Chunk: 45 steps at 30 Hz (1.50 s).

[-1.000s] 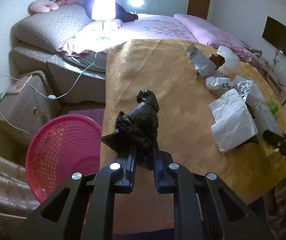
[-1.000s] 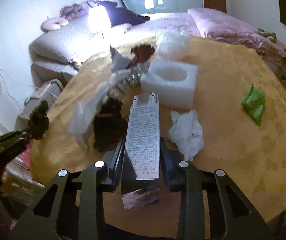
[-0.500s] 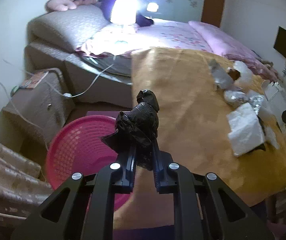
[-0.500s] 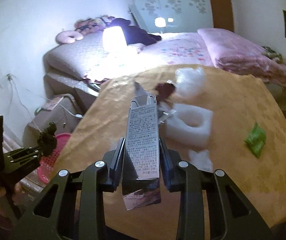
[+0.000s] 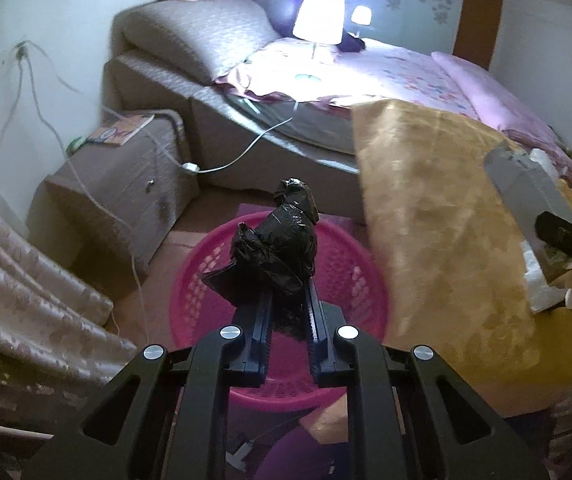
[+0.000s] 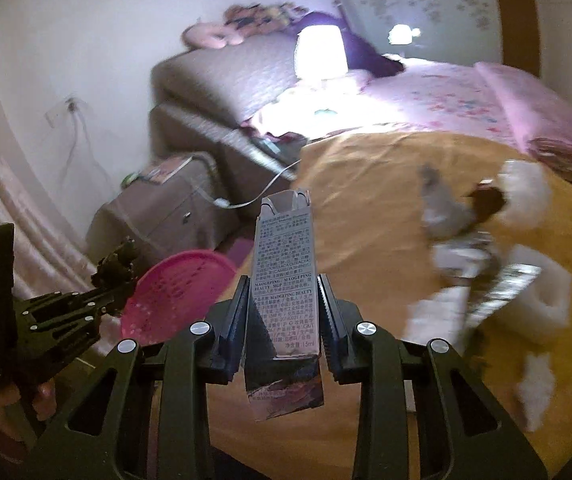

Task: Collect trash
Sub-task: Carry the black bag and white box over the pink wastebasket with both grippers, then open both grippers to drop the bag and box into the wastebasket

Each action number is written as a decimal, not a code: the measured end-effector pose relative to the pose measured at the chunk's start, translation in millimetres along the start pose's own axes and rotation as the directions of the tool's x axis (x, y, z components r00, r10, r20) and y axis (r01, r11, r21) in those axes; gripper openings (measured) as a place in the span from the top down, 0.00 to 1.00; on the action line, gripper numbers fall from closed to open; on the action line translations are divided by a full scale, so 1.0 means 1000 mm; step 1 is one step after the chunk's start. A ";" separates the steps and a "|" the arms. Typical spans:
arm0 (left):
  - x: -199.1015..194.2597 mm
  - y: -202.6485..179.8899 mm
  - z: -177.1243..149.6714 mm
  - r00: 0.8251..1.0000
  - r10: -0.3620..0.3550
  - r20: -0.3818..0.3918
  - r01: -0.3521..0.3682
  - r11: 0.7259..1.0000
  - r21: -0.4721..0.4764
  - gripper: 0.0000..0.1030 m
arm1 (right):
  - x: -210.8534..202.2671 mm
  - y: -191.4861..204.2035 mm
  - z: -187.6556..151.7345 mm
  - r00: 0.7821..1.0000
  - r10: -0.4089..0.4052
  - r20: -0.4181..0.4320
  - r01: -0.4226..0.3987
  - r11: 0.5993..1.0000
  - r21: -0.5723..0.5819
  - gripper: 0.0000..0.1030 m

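While clamped on a crumpled black bag (image 5: 278, 248), left gripper (image 5: 286, 300) over pink basket (image 5: 349, 280) at frame centre; right gripper (image 6: 282, 292) jaws gripping 1 grey carton (image 6: 284, 276), lower centre.

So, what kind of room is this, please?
Most likely a bedroom in a home: a bed with pink bedding, a lit lamp standing on it, and a bedside cabinet beside it.
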State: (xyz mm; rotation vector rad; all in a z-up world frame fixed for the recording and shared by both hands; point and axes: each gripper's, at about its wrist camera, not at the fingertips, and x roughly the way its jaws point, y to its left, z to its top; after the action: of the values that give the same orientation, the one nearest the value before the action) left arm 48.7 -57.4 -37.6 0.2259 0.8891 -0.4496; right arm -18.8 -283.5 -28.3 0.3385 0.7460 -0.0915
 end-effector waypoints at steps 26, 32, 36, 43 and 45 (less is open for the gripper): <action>0.064 0.045 -0.014 0.996 0.032 -0.088 -0.041 0.994 -0.106 0.66 | 0.115 0.078 -0.003 0.974 0.058 -0.220 -0.077 0.994 -0.077 0.69; 0.062 0.048 -0.013 0.996 0.044 -0.083 -0.054 0.991 -0.125 0.46 | 0.114 0.075 -0.002 0.974 0.065 -0.216 -0.079 0.995 -0.059 0.64; 0.060 0.050 -0.012 0.996 0.047 -0.077 -0.057 0.990 -0.131 0.42 | 0.112 0.072 -0.001 0.975 0.068 -0.209 -0.080 0.996 -0.047 0.57; 0.055 0.049 -0.012 0.997 0.048 -0.066 -0.056 0.990 -0.130 0.40 | 0.093 0.065 -0.004 0.982 0.070 -0.176 -0.077 0.996 -0.036 0.57; 0.052 0.047 -0.012 0.997 0.048 -0.058 -0.055 0.991 -0.123 0.39 | 0.084 0.062 -0.006 0.985 0.064 -0.158 -0.071 0.997 -0.036 0.56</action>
State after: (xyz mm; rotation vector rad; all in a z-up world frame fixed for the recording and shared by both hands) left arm 91.1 -26.0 -86.0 0.1467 0.9600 -0.3396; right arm 51.6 -219.6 -73.1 0.3332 0.8899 0.0150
